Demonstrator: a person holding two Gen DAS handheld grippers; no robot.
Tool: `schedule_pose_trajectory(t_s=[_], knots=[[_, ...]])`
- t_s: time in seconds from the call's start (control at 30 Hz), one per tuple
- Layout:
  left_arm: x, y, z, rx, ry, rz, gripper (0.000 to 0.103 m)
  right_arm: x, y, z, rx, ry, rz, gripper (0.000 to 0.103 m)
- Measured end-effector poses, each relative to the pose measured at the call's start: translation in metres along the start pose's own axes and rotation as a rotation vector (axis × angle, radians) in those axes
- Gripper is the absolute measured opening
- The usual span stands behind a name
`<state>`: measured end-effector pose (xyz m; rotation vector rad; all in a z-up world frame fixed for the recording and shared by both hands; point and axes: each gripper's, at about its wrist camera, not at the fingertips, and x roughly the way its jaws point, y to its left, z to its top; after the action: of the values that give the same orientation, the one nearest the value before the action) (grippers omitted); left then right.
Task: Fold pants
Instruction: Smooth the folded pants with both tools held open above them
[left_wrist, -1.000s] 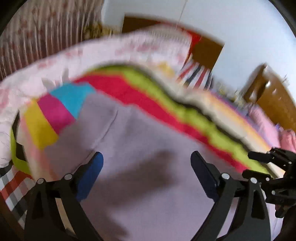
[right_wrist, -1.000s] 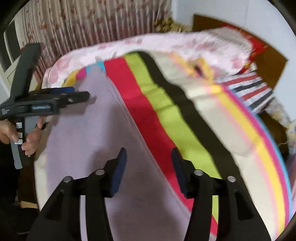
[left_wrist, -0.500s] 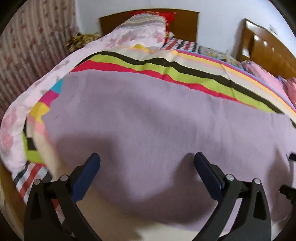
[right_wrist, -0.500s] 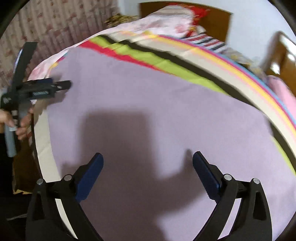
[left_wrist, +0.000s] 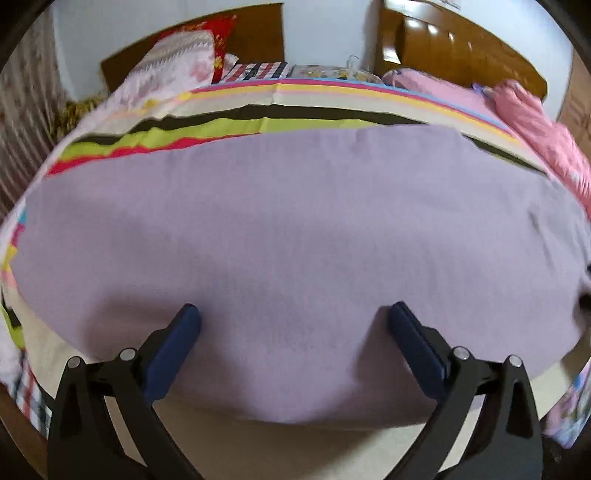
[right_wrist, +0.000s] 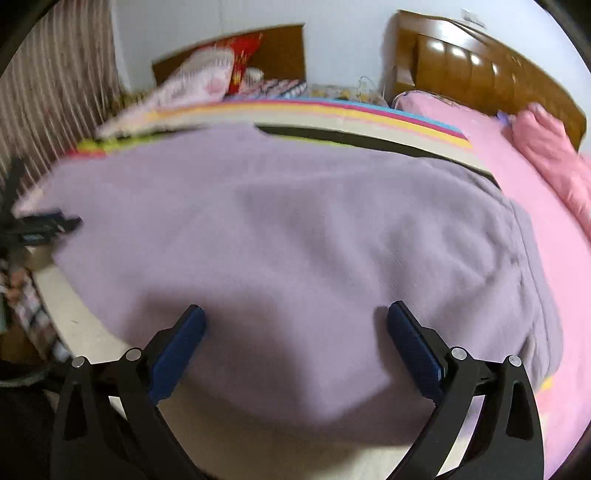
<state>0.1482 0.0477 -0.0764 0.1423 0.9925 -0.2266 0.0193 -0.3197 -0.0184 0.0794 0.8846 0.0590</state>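
The left tongs (left_wrist: 293, 317) stand wide apart with nothing between the blue pads (left_wrist: 171, 350), poised above the near part of the lilac pants (left_wrist: 295, 229). The right tongs (right_wrist: 295, 319) are spread just as wide and empty, their pads (right_wrist: 415, 350) over the same cloth nearer its right end. In the right wrist view the left tongs (right_wrist: 44, 227) show again at the far left edge, blurred, beside the cloth's left end; there is a pale mark on their body, but it is too smeared to read.

The pants lie flat and broad across the bed, covering most of the striped sheet (left_wrist: 221, 125), whose bands of red, lime, black, cream, yellow and pink show beyond the far edge. A cream strip of the sheet (left_wrist: 280, 443) shows along the near edge, under the tongs. In the right view, the pants' right end forms a thicker doubled hem (right_wrist: 532, 280) beside a pink quilt (right_wrist: 546, 192).

Farther off, a floral pillow (left_wrist: 177, 62) and a red cushion (left_wrist: 218, 29) rest against a brown headboard (left_wrist: 266, 29); a second wooden headboard (right_wrist: 480, 62) stands on the right.

No brand, label or legible writing shows anywhere.
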Motion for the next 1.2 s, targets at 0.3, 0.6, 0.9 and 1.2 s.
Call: schedule_pose_trajectory(t_s=[0.3,0.6,0.9,1.2], knots=[[0.001,0.003,-0.009,-0.001,-0.029,0.037,0.102,0.011,-0.033,-0.015,0.084,-0.077,-0.104,0.098],[-0.014,-0.011,-0.022,-0.013,-0.025,0.033,0.102,0.004,-0.041,-0.029,0.079,-0.135,-0.075,0.098],[-0.036,-0.018,-0.014,-0.076,-0.029,-0.040,0.099,-0.016,-0.038,-0.020,0.061,-0.051,-0.084,0.098],[0.004,-0.170,0.104,0.218,-0.153,-0.301,0.101,0.011,-0.051,0.083,0.016,-0.048,-0.035,0.098]])
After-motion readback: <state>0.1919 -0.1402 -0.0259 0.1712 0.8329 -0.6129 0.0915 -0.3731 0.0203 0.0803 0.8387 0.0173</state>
